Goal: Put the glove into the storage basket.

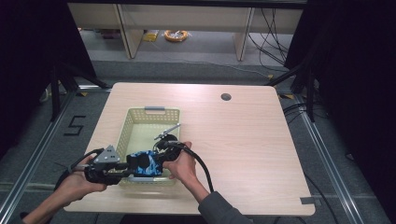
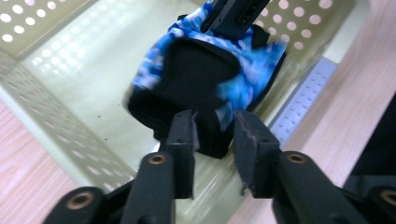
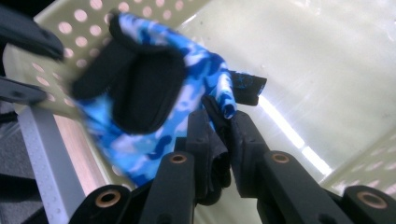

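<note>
A single glove (image 1: 145, 163) of soft stretch fabric, blue-and-white camouflage with black padded panels, hangs over the near end of one pale yellow-green plastic basket (image 1: 140, 122), at about six o'clock of the basket's floor in the high view. The basket is rectangular, its walls pierced with rows of round holes, its floor smooth and glossy, with a grey handle strip at each short end. It stands on a light wood-grain table (image 1: 243, 140) with rounded corners and one dark round grommet (image 1: 226, 97) toward twelve o'clock. There are two grippers, each with two matte black jaws. The right gripper (image 3: 218, 122) pinches a folded edge of the glove (image 3: 154, 102) tightly between its pads, close to a short black strap tab. The left gripper (image 2: 214, 133) has its jaws narrowly parted with the glove's black cuff (image 2: 191, 88) hanging between them; the pads look slack on the cloth. The glove is motion-blurred in both gripper views, so its finger shapes are hard to make out, and in the high view hands and grippers hide most of it. A thin grey rod juts up near the right gripper (image 1: 168, 144); what it is I cannot tell.
</note>
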### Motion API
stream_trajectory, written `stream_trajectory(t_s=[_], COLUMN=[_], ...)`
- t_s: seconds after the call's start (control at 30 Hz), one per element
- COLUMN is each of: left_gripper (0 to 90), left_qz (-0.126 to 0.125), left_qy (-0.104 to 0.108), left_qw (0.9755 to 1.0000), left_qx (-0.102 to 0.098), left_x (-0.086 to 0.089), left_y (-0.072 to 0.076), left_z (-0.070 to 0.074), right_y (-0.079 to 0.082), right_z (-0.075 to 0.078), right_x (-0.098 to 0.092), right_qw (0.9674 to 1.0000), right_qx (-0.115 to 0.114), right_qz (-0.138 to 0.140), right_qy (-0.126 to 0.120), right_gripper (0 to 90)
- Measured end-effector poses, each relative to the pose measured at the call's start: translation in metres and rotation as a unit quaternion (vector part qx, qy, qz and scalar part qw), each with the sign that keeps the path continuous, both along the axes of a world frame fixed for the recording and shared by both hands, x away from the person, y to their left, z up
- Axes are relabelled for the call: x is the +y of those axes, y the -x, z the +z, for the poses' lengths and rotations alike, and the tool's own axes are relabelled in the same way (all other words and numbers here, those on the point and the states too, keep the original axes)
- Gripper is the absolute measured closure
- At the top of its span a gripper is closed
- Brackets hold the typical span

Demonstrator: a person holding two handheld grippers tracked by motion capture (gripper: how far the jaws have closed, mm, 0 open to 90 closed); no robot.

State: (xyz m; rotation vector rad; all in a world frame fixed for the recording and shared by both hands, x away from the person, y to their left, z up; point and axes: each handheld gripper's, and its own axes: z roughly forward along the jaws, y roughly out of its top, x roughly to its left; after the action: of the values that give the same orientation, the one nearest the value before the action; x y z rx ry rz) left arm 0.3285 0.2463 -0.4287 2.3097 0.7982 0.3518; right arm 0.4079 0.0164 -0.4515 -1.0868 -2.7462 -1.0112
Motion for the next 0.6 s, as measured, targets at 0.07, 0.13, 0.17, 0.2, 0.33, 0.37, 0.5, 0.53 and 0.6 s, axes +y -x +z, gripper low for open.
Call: stream_trajectory(t_s=[0.07,0.13,0.17,0.2,0.33,0.37,0.5,0.53,0.6], left_gripper=[65.2,65.6,65.6,66.0,64.8,64.5,61.1,59.3,56.9], left_qz=[0.001,-0.002,0.004,0.012,0.010,0.006,0.007,0.011,0.004], left_qy=[-0.004,-0.011,-0.010,-0.007,-0.003,-0.005,-0.001,0.004,0.003], left_qw=[0.9999,0.9998,0.9998,0.9998,0.9997,0.9997,0.9996,0.9995,0.9997], left_qx=[-0.011,-0.016,-0.014,-0.017,-0.022,-0.025,-0.026,-0.028,-0.023], left_x=[0.0056,0.0098,0.0106,0.0111,0.0113,0.0111,0.0074,0.0058,0.0032], left_y=[0.0004,0.0005,0.0013,0.0014,0.0018,0.0014,0.0013,0.0017,0.0023], left_z=[0.0051,0.0073,0.0070,0.0069,0.0075,0.0079,0.0082,0.0083,0.0092], right_y=[0.0010,0.0026,0.0027,0.0025,0.0046,0.0050,0.0073,0.0075,0.0078], right_z=[-0.0001,-0.0006,-0.0012,-0.0017,-0.0020,-0.0017,-0.0003,-0.0001,0.0003], right_x=[-0.0004,-0.0001,-0.0001,-0.0004,-0.0003,-0.0003,0.0004,0.0005,0.0002], right_qw=[1.0000,0.9999,0.9999,0.9999,0.9999,0.9998,0.9997,0.9997,0.9995], right_qx=[0.005,0.009,0.005,0.000,0.004,0.004,0.005,0.006,-0.001], right_qz=[-0.001,-0.006,0.001,0.006,0.004,0.006,0.006,0.006,0.008], right_qy=[0.002,0.011,0.010,0.013,0.016,0.018,0.021,0.022,0.030], right_gripper=[80.1,80.1,80.0,80.0,79.7,79.5,78.6,78.3,77.8])
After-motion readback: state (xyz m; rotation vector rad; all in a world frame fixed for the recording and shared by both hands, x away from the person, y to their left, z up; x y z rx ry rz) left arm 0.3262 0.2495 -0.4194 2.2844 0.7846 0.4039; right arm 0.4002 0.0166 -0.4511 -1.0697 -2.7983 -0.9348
